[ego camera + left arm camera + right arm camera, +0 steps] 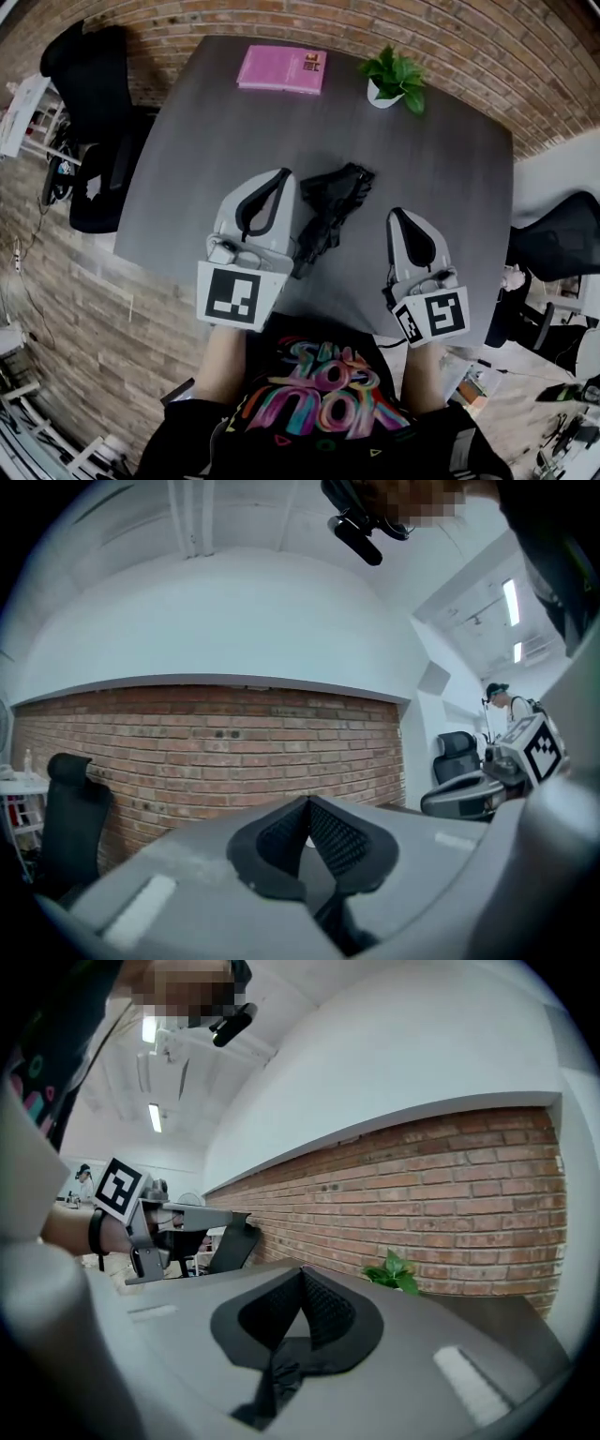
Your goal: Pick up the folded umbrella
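Note:
The folded black umbrella (pixel 329 215) lies crumpled on the grey table (pixel 441 159), in the head view between my two grippers. My left gripper (pixel 284 173) sits just left of it, held level, jaws shut and empty; in its own view the pads (pixel 330 838) meet at the tip (pixel 307 804). My right gripper (pixel 396 213) is to the umbrella's right, a short gap away, also shut with nothing held (pixel 302 1272). Neither gripper view shows the umbrella. Each gripper view catches the other gripper: the right gripper (pixel 473 794) and the left gripper (pixel 183 1218).
A pink book (pixel 281 68) and a small potted plant (pixel 395 79) sit at the table's far edge; the plant (pixel 394 1272) also shows in the right gripper view. Black office chairs stand left (pixel 98 141) and right (pixel 561 246) of the table. A brick wall (pixel 225 752) is behind.

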`<state>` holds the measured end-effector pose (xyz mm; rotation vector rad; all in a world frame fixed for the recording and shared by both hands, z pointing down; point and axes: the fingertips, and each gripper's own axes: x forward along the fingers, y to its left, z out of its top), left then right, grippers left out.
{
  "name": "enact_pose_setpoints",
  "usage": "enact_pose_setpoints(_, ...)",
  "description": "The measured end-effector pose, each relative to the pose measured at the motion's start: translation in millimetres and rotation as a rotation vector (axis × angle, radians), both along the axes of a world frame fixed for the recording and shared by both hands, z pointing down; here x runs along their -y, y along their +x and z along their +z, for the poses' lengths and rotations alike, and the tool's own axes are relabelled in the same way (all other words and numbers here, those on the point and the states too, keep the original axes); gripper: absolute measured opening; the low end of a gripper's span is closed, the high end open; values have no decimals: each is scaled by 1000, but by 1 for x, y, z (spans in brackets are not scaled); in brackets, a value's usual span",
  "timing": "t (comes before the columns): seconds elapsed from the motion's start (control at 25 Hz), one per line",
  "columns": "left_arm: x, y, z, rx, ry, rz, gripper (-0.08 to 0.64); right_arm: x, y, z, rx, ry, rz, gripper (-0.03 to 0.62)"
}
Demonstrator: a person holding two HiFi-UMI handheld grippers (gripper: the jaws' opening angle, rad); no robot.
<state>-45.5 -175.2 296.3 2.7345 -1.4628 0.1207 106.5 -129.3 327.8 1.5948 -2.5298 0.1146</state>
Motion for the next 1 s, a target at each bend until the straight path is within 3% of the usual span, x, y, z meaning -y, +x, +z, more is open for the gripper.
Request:
enact_pose_setpoints(0.2, 12, 25, 10, -13, -37, 91, 1, -5, 12, 3, -4, -15, 59, -2)
enact_pose_setpoints(0.6, 14, 51, 31, 24, -83, 178, 2, -18, 30, 11, 17, -26, 157, -2)
enact_pose_setpoints(1.0, 6, 72, 61, 94, -120, 311, 151, -27, 31, 18, 39, -34, 202, 0)
